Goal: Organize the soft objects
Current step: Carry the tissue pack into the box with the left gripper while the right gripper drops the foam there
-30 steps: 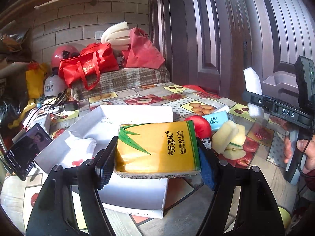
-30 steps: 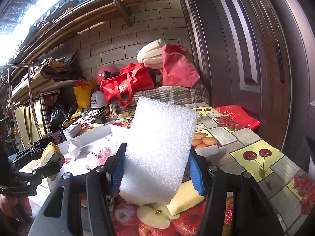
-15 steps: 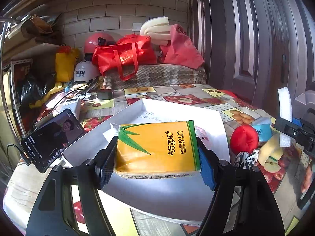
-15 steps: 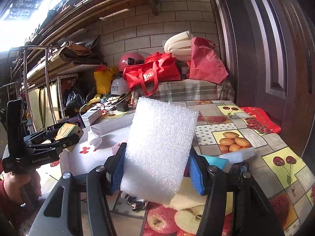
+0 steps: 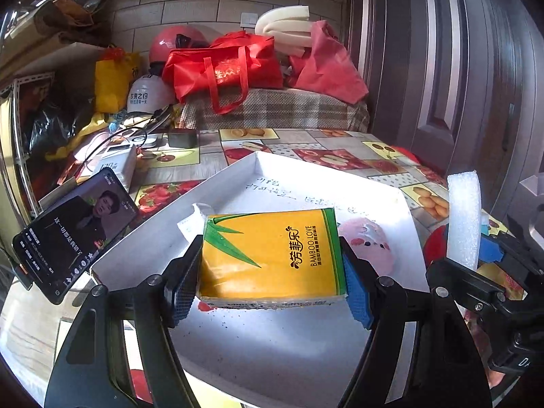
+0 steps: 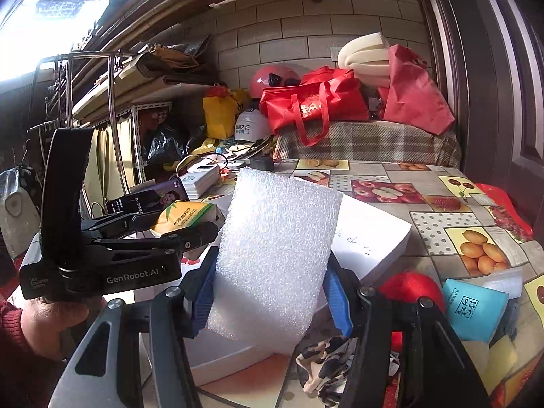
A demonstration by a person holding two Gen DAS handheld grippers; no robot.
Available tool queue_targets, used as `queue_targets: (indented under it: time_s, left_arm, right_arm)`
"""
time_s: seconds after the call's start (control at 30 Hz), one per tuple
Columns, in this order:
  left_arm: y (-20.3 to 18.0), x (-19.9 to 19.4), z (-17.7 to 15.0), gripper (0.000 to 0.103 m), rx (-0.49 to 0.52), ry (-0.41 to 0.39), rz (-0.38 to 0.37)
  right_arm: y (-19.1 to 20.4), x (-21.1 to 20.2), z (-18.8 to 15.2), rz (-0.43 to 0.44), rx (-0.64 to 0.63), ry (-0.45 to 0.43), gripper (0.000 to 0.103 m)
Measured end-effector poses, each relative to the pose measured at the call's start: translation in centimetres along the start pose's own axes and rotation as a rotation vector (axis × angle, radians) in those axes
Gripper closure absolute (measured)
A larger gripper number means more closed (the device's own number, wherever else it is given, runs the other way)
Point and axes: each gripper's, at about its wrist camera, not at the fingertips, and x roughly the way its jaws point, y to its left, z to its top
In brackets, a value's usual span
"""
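**Tissue pack and foam sheet held over the white tray**

The yellow tissue pack [image 5: 272, 255] sits clamped between the blue pads of the left gripper [image 5: 270, 280], its printed face up, held above the floor of the white tray [image 5: 238, 350]. The pads press on both short sides of the pack. From the right wrist view the same pack [image 6: 185, 216] shows as a yellow block pinched in the black gripper [image 6: 183, 227], which a hand [image 6: 57, 319] in a red sleeve holds.

The white foam sheet [image 6: 277, 258] stands upright and slightly tilted between the pads of the right gripper [image 6: 268, 295], which grip it by its two long edges. It hangs over the tray's near right corner [image 6: 374, 248]. In the left wrist view the sheet [image 5: 464, 217] appears edge-on, at the tray's right side.

Inside the tray, a pink soft toy [image 5: 369, 244] lies just right of the tissue pack, and a crumpled white tissue [image 5: 192, 221] lies behind the pack's left end. Handwriting marks the tray floor near its far edge.

On the fruit-patterned table [image 6: 442, 224], off the tray's right edge, lie a red ball [image 6: 411, 289], a light blue packet [image 6: 474, 307], a yellow sponge [image 6: 496, 357] and a patterned cloth [image 6: 323, 363]. A phone [image 5: 76, 231] with a lit screen leans at the tray's left side. At the table's far end, red bags [image 5: 224, 68] and a red helmet [image 5: 176, 42] rest on a checked cloth.
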Motion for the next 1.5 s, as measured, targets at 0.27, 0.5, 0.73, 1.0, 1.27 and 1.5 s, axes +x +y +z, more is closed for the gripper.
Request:
queue_targets:
  time_s: [0.27,0.5,0.73,1.0,1.27,1.5]
  left_arm:
    - [2.2,0.8,0.6,0.029,-0.074,-0.008,0.037]
    - [2.2,1.1,0.7,0.029,-0.064,0.007,0.042]
    - [2.0,0.9,0.8,0.029,-0.052,-0.011,0.042]
    - [2.0,1.0,0.9,0.029,-0.048,-0.004,0.085]
    - [2.6,0.1,0.7,0.0,-0.081,-0.053,0.149]
    - [2.1,-0.4,0.6,0.0,-0.059,-0.085,0.171]
  right_arm:
    - [0.8,4.7,0.1,0.107,0.021,0.206,0.045]
    - [-0.3,7.6,-0.1,0.056,0.071,0.322,0.045]
    - [-3.6,8.7,1.3,-0.147,0.165,0.254,0.045]
    - [-1.7,7.4,2.0,-0.141,0.07,0.173,0.039]
    - [-2.3,6.9,2.3,-0.21,0.09,0.132,0.002]
    - [-2.2,6.5,2.2,-0.232,0.093,0.108,0.0]
